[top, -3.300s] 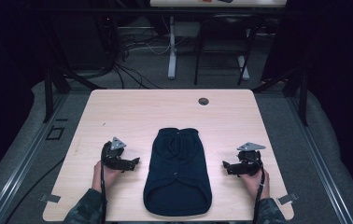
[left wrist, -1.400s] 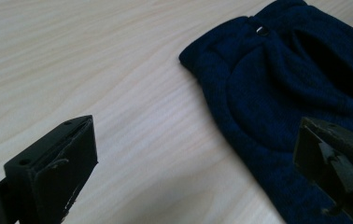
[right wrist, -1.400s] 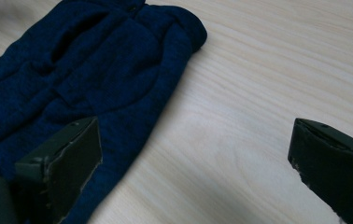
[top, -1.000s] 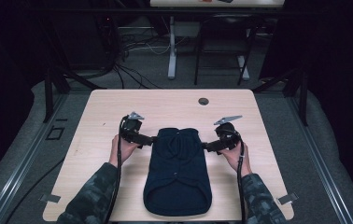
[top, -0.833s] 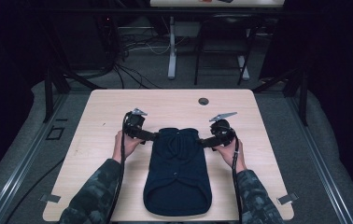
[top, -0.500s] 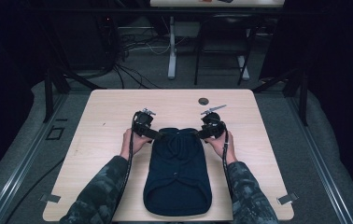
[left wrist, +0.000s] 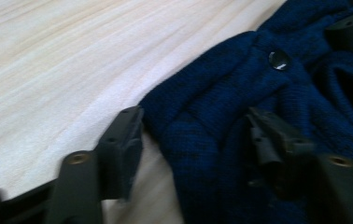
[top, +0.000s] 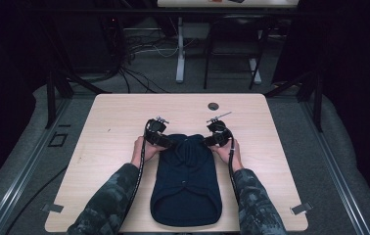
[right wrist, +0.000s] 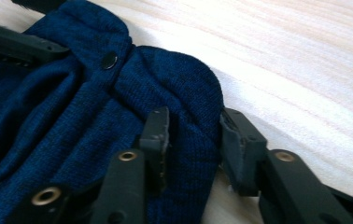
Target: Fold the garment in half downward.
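A dark blue knitted garment (top: 187,182) lies flat on the light wooden table (top: 100,127), its long axis running from the person's edge of the table toward the far edge, the rounded hem nearest the person and the narrower buttoned top pointing away. The left gripper (top: 166,142) and the right gripper (top: 208,141) sit at the two far corners of that top, one on each side, each pointing inward at the cloth. In the left gripper view, a fold of the garment's edge (left wrist: 202,121) lies between the jaws: one jaw rests on bare wood just outside the cloth's edge, the other lies on the knit. These jaws have just been closing, but a gap shows at the outer jaw, so they are not yet pressing on the cloth. Beyond them a small dark button (left wrist: 278,59) sits on the placket. In the right gripper view, the jaws have also just been closing and now pinch a rounded bulge of the knit (right wrist: 191,116); the cloth fills the space between the two pads and puckers there. The same button (right wrist: 109,59) lies ahead of these jaws.
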The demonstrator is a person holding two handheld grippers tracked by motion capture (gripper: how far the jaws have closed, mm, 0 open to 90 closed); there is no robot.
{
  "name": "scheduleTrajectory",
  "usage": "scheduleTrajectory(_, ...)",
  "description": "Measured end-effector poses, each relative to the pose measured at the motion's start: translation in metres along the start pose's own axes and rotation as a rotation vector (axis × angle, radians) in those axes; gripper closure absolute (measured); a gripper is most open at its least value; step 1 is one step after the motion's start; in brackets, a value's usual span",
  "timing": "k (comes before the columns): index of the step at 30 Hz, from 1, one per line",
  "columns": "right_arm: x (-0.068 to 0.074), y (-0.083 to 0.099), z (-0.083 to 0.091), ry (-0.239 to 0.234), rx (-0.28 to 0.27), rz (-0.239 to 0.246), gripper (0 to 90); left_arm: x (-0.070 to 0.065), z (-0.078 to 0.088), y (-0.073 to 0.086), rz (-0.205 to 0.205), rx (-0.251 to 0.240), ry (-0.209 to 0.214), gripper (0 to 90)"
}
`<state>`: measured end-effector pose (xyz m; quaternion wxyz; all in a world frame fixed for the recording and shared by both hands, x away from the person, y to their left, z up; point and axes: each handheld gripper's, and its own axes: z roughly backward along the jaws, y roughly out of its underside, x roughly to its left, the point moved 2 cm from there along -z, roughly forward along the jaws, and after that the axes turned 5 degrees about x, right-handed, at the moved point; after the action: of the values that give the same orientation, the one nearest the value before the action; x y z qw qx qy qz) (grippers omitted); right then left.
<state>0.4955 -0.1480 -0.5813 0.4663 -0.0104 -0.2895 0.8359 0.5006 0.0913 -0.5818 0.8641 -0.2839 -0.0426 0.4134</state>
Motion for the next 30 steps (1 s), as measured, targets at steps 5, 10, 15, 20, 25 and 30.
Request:
scheduleTrajectory(5,0.005,0.002,-0.001,0.012,-0.011,0.020,70.8,-0.002,0.001,0.001,-0.005,-0.004,0.002,51.1)
scheduleTrajectory(10,0.008,0.003,0.001,0.030,-0.021,0.035,75.1,0.001,0.004,0.004,0.031,-0.025,0.051,65.2)
scheduleTrajectory(15,0.016,0.001,0.010,0.054,-0.061,0.070,76.6,0.003,0.013,0.004,0.023,-0.054,0.056,69.3)
scheduleTrajectory(20,0.030,-0.001,0.028,0.097,-0.116,0.149,76.5,-0.001,0.028,0.003,0.004,-0.081,0.064,68.5)
scheduleTrajectory(25,0.041,0.001,0.044,0.119,-0.153,0.206,76.3,-0.006,0.043,0.002,-0.028,-0.114,0.067,68.5)
scheduleTrajectory(30,0.043,0.004,0.055,0.109,-0.182,0.227,76.1,-0.013,0.054,0.003,-0.065,-0.143,0.074,69.5)
